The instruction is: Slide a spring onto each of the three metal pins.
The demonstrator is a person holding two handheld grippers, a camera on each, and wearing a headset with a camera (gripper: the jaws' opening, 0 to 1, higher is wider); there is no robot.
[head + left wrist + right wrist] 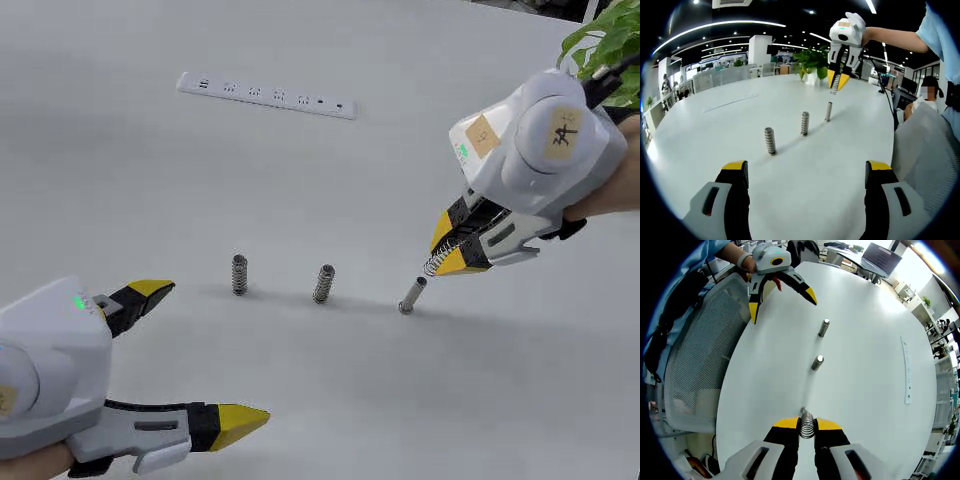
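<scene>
The bare pin (412, 295) stands upright at the right end of the row on the bench (300, 180). The left pin (239, 274) and middle pin (324, 283) already wear springs. The spring (436, 264), pinched in the right claw (448, 250), hangs just above the bare tip and slightly off it, with its axis nearly matching the pin's. The left claw (208, 350) gapes wide, well apart.

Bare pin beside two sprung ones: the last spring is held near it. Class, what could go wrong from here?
The spring, pinched sideways in the right gripper, may meet the bare pin off-axis and snag on its tip. A sideways push could also tip the pin.
</scene>
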